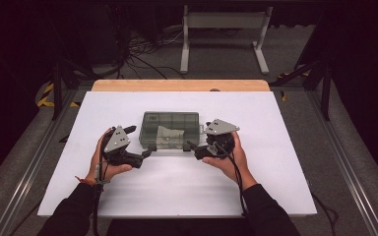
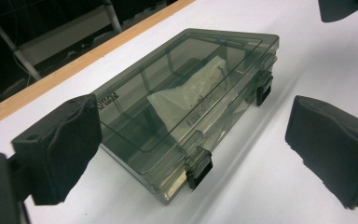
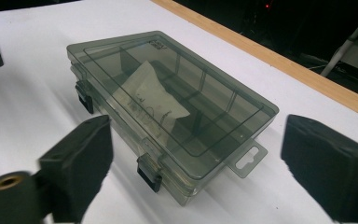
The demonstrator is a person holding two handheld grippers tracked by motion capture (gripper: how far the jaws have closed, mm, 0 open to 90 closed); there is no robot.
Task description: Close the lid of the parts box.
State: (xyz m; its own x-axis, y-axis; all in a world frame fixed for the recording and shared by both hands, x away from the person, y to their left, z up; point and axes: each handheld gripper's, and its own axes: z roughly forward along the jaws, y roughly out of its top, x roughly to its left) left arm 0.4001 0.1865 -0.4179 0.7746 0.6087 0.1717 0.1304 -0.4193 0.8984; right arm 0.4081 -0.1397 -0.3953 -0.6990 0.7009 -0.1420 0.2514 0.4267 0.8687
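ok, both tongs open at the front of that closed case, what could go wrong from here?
1. The organizer box sits loose on the smooth white table; pressing one latch alone may slide or turn it.
2. The left tongs and right tongs face each other closely and could bump.
3. If the lid pops, the white packet may shift out.

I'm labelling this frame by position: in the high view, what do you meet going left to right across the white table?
Left gripper, black with a grey three-cornered plate, held in the left hand → smoky transparent plastic compartment box, lid shut, white packet inside → right gripper, black with the same grey plate, held in the right hand.
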